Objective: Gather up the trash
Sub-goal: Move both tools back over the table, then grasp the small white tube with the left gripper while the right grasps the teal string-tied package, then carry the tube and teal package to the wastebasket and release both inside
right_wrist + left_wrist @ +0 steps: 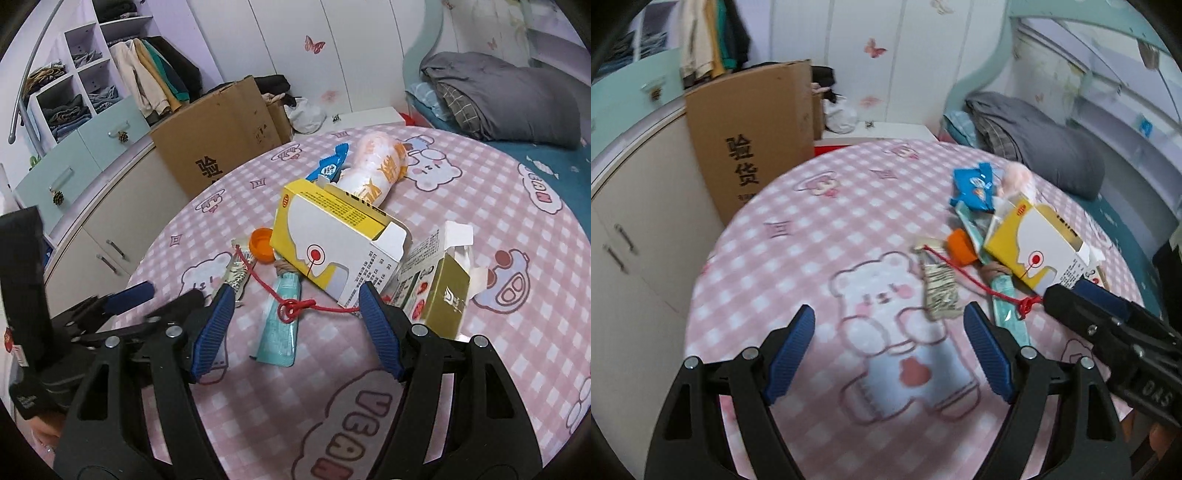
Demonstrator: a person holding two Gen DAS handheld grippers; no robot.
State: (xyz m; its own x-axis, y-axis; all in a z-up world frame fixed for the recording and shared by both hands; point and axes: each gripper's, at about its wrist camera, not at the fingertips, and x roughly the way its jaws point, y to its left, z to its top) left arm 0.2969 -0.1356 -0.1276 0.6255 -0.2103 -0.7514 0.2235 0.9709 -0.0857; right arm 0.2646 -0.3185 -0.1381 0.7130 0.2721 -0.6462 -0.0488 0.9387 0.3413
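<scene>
Currently, the trash is heaped on the pink checked tablecloth (480,177), with the yellow-and-white carton (332,247) taken as the landmark. A red string (295,306) is draped in front of the carton, across the teal tube (280,325) and the striped wrapper (236,273). Snagging is judged likely: if one piece is lifted, others could be dragged off the table by the string. The right gripper (297,325) is held wide apart, straddling the tube, with nothing grasped. The left gripper (890,354), left of the carton, is likewise spread wide and empty.
</scene>
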